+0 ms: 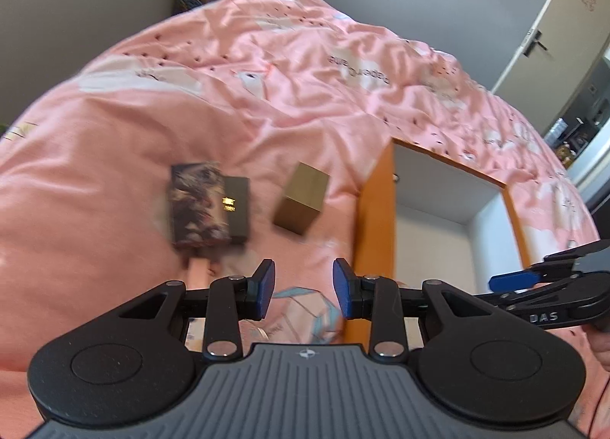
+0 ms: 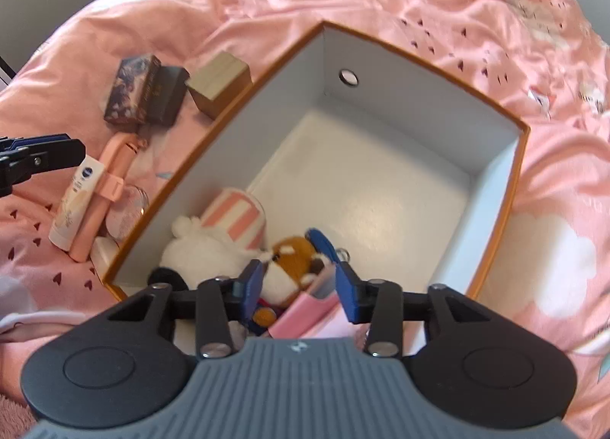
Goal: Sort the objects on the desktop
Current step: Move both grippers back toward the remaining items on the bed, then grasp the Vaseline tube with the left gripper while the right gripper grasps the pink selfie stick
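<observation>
A pink quilt (image 2: 495, 58) covers the whole surface, and on it sits an orange-walled box (image 2: 419, 54) with a white inside. In the box's near corner lie a white plush (image 2: 198, 248), a pink-and-white striped cup (image 2: 236, 216), a brown-and-white plush toy (image 2: 293, 260) and a pink flat piece (image 2: 301, 313).

The right gripper (image 2: 299, 288) hangs over that corner with its jaws parted and grasping nothing; the brown-and-white plush toy lies below, seen through the gap, and the pads press on nothing.

Left of the box, on the quilt, stand a patterned dark carton (image 1: 198, 202), a black carton (image 1: 237, 206) touching it and a tan block (image 1: 301, 199) just beside the box wall (all three blurred in the left wrist view). Nearer lie a white tube (image 2: 76, 206) and a pink stick (image 2: 103, 195), side by side.

The left gripper (image 1: 304, 292) hovers above the quilt beside the box, jaws partly open and empty, well short of the cartons.
</observation>
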`<state>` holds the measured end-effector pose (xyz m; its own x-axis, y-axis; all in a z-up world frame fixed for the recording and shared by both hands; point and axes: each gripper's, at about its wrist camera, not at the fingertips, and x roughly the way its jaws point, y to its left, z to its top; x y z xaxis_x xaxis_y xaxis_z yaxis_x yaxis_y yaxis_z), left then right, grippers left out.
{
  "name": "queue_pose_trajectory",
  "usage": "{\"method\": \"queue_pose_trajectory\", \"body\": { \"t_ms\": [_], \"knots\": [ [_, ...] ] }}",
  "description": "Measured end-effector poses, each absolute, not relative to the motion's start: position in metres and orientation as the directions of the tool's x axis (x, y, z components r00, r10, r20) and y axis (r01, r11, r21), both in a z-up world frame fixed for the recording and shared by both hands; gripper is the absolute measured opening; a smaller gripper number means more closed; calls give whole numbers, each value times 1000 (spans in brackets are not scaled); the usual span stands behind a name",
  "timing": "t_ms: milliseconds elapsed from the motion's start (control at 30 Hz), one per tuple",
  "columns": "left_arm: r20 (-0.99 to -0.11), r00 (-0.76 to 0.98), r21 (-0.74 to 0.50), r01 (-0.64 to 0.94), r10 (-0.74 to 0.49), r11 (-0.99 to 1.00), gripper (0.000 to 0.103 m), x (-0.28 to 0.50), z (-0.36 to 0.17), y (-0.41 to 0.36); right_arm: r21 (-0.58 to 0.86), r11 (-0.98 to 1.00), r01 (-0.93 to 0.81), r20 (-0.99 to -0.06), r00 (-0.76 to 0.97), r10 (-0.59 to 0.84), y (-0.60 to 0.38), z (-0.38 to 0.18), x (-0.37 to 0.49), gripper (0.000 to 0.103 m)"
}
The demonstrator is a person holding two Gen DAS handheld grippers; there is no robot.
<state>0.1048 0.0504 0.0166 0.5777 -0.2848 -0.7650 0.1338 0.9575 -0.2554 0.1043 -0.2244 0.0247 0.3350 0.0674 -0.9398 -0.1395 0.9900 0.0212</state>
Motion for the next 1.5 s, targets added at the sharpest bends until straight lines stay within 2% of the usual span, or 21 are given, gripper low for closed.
{"method": "queue_pose_trajectory", "body": {
  "t_ms": [267, 500, 533, 600, 767, 933, 1000, 1167, 1267, 1500],
  "knots": [
    [-810, 534, -238, 79, -243, 968, 38, 112, 19, 82, 64, 962, -265, -855, 482, 190, -198, 41, 109, 47],
    [-868, 450, -211, 47, -209, 976, 38, 121, 1, 99, 108, 916, -386, -825, 480, 300, -158, 39, 127, 47],
    [-877, 434, -207, 47, -207, 977, 40, 121, -3, 99, 113, 913, -391, -823, 478, 307, -152, 37, 130, 47],
    [-894, 401, -197, 51, -200, 979, 52, 121, -13, 101, 124, 909, -398, -825, 468, 318, -141, 33, 135, 47],
    [-933, 325, -155, 17, -152, 988, 52, 120, -40, 109, 194, 899, -393, -840, 406, 359, -119, 17, 146, 47],
    [-948, 267, -182, -14, -171, 983, 52, 123, -63, 121, 205, 899, -386, -848, 388, 360, -100, -1, 149, 47],
    [-949, 255, -199, -21, -188, 980, 57, 126, -70, 124, 205, 902, -379, -850, 389, 357, -95, -6, 149, 47],
    [-947, 223, -238, -7, -231, 971, 61, 129, -85, 126, 214, 913, -348, -857, 381, 347, -90, -15, 149, 47],
    [-947, 236, -223, -2, -217, 975, 56, 126, -86, 124, 238, 917, -321, -855, 378, 355, -88, -20, 148, 47],
    [-936, 282, -222, -12, -210, 975, 33, 115, -68, 132, 253, 924, -288, -858, 375, 352, -76, -27, 144, 48]
  ]
}}
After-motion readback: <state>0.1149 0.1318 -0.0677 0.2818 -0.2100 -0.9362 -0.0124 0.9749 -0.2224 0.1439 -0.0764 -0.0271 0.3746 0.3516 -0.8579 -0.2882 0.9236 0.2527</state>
